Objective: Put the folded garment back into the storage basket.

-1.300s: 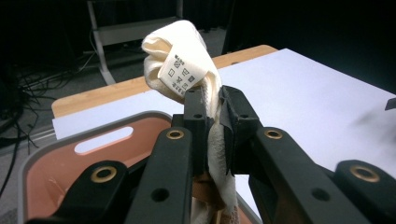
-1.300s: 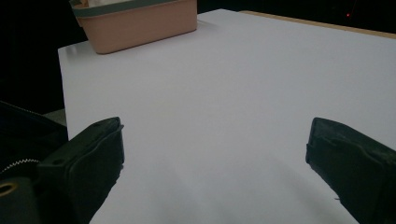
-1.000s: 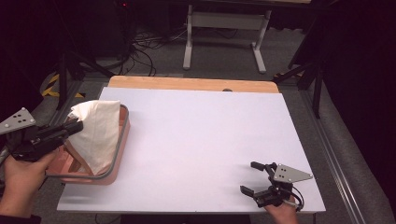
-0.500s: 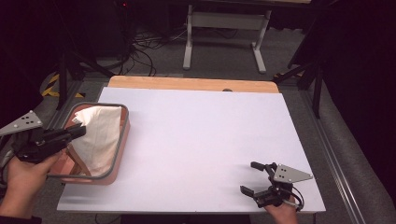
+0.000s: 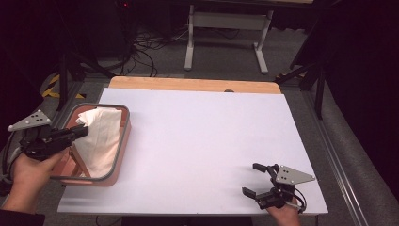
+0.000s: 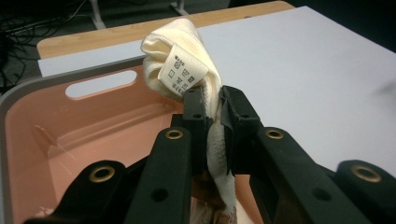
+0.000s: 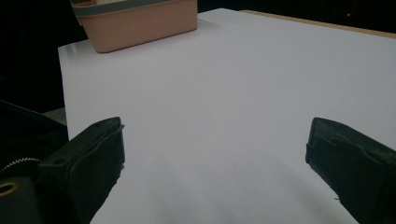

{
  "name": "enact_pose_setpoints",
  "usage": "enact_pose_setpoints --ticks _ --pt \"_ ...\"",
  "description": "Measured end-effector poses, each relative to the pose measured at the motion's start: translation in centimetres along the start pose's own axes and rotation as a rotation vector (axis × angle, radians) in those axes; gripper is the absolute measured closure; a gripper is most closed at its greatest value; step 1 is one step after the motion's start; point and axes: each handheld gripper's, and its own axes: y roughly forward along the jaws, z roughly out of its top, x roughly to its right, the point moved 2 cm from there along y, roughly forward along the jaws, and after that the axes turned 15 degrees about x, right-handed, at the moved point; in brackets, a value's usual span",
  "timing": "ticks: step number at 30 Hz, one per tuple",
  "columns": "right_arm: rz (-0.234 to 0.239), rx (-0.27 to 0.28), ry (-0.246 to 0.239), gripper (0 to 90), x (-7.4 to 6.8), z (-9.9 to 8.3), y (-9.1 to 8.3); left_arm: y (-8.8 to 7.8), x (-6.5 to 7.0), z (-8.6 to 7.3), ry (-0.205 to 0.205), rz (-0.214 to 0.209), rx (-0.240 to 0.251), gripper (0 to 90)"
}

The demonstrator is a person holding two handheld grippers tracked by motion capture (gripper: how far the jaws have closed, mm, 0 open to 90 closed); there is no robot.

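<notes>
- Since the earlier frame, the left gripper [image 5: 81,133] has sunk, and its cream cloth [image 5: 101,141] now lies lower in the pink basket [image 5: 123,141].
- The left gripper view shows the jaws clenched on the cloth, beside its care label [image 6: 183,70].
- The right gripper [image 5: 256,181] rests wide open on the tabletop [image 5: 207,136].

Cream towel [image 5: 101,139] (white care label), pink basin [image 5: 123,141], grey-rimmed.

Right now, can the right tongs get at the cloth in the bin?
Probably yes. The right tongs stand open at the table's near right corner, and bare white table lies between them and the bin. But the left tongs are shut on the cloth, so that end is taken.
</notes>
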Motion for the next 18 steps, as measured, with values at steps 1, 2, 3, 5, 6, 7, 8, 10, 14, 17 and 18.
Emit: enact_pose_setpoints --ticks 1,2,3,5,6,7,8,10,14,17,18 --pt "-0.002 -0.001 -0.001 5.3 0.0 0.0 0.0 0.1 -0.1 0.0 0.001 0.006 -0.001 81.1" --pt "-0.005 -0.005 0.000 5.4 0.0 0.0 0.0 0.2 -0.2 -0.1 0.000 0.007 -0.002 81.1" --pt "-0.006 -0.007 -0.001 5.4 0.0 0.0 0.0 0.3 -0.2 -0.1 0.000 0.011 -0.006 81.0" --pt "-0.007 -0.006 -0.001 5.5 0.0 0.0 0.0 0.6 -0.3 -0.2 0.000 0.015 -0.017 81.0" --pt "-0.007 -0.005 -0.001 5.5 0.0 0.0 0.0 0.8 -0.4 -0.3 0.000 0.016 -0.027 81.0" --pt "-0.007 -0.006 -0.001 5.5 0.0 0.0 0.0 1.0 -0.5 -0.4 -0.004 0.017 -0.033 81.0" --pt "-0.007 -0.006 -0.001 5.5 0.0 0.0 0.0 1.2 -0.6 -0.4 -0.010 0.017 -0.040 81.0" --pt "-0.009 -0.009 0.000 5.6 0.0 -0.1 0.0 1.7 -0.8 -0.4 -0.017 0.025 -0.050 80.9" --pt "-0.011 -0.010 -0.001 5.7 0.1 -0.1 0.0 2.7 -0.9 -0.6 -0.005 0.045 -0.085 80.8" --pt "-0.011 -0.009 0.002 5.7 0.1 -0.1 0.0 3.2 -1.1 -0.8 -0.006 0.066 -0.100 80.7" --pt "-0.012 -0.010 0.002 5.7 0.1 -0.1 -0.1 3.3 -1.3 -0.8 -0.016 0.071 -0.106 80.7"
